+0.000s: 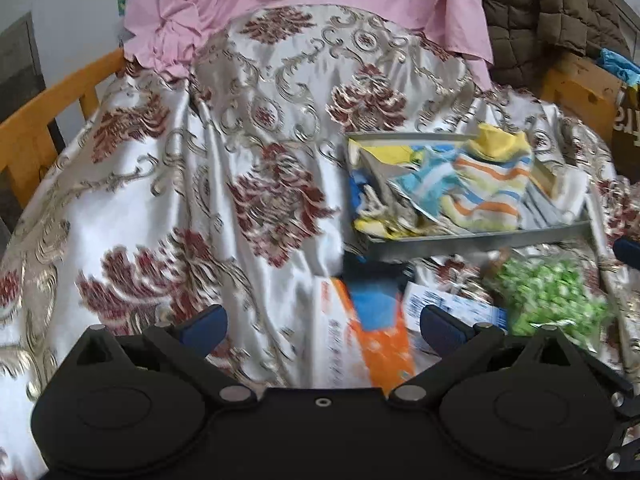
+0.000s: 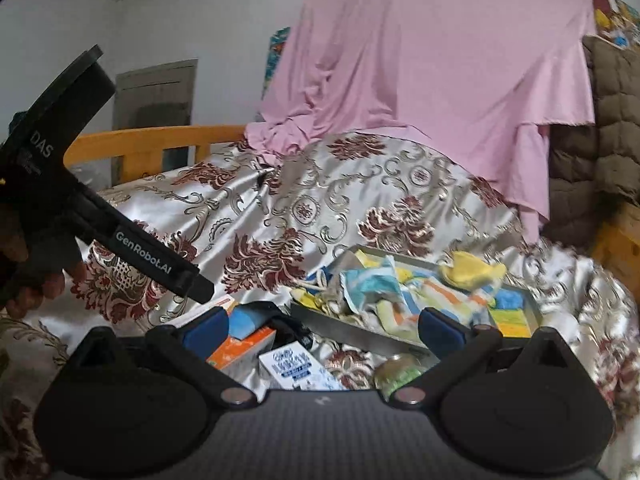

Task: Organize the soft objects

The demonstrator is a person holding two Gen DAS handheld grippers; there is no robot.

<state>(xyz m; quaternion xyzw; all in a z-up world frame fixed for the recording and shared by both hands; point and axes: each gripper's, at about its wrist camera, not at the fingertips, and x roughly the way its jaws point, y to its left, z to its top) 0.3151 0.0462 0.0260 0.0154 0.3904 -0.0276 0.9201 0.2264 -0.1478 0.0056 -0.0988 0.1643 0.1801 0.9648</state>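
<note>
A grey tray (image 1: 480,240) (image 2: 352,326) sits on a white and maroon brocade bedspread (image 1: 160,184) (image 2: 248,216). It holds a heap of soft cloths (image 1: 476,188) (image 2: 384,292), striped in blue, orange and yellow, with a yellow cloth (image 2: 472,270) on its far side. My left gripper (image 1: 324,326) is open and empty, in front of the tray, above an orange and blue packet (image 1: 376,332). My right gripper (image 2: 324,330) is open and empty, just short of the tray's near rim. The left gripper's body (image 2: 120,236) shows at the left of the right wrist view.
In front of the tray lie an orange and blue packet (image 2: 240,340), a white and blue box (image 1: 452,304) (image 2: 292,364) and a bag of green sweets (image 1: 556,300) (image 2: 400,372). A pink sheet (image 1: 304,4) (image 2: 432,92) hangs behind. Wooden bed rails (image 1: 52,120) (image 2: 160,144) and a brown quilt (image 1: 552,12) flank the bed.
</note>
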